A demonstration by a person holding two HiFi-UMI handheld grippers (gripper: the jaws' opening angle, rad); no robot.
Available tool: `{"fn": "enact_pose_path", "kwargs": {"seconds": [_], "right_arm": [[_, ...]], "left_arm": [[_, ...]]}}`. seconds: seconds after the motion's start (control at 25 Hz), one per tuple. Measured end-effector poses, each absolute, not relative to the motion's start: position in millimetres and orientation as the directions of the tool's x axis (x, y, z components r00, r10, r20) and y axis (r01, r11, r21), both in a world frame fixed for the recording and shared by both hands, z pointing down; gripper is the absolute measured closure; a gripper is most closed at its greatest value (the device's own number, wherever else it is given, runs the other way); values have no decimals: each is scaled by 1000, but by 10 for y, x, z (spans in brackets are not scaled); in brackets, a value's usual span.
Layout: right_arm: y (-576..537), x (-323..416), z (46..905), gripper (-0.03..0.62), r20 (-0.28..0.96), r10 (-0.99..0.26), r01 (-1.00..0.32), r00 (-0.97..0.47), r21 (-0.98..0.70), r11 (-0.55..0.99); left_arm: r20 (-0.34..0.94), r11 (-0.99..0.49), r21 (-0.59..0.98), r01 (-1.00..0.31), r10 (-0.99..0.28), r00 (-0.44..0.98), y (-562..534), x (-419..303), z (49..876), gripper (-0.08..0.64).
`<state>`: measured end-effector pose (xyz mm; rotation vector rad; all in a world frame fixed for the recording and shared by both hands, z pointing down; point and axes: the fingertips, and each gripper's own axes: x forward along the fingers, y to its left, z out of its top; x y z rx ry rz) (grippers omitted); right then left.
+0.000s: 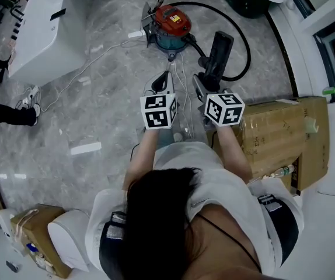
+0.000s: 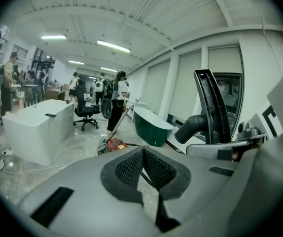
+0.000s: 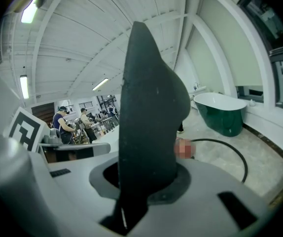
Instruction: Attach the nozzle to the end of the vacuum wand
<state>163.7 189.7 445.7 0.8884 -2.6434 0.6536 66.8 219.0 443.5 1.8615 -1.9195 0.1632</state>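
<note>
Head view shows both forearms stretched forward side by side, with the grippers tilted slightly down above the floor. The left gripper [image 1: 161,82] has its jaws pressed together, nothing between them. The right gripper [image 1: 206,90] pinches the black nozzle [image 1: 219,54], which sticks up past its tips. The red vacuum cleaner [image 1: 171,21] sits on the floor beyond.

— What kind of place is this?
— A big open hall, part showroom, part workshop: a white bathtub [image 2: 30,132] and a green bathtub [image 2: 153,127] on marble floor [image 1: 97,92], cardboard boxes [image 1: 278,130], strip lights [image 2: 113,45], people [image 2: 117,100] standing about.
</note>
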Motion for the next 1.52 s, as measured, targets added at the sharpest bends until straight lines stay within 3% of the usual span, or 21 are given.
{"fn": "enact_pose_path", "kwargs": {"seconds": [1.52], "right_arm": [[244, 475, 4558, 506, 415, -587, -718, -695, -353, 601]], "left_arm": [[446, -28, 188, -982, -888, 111, 434, -607, 4606, 557]]}}
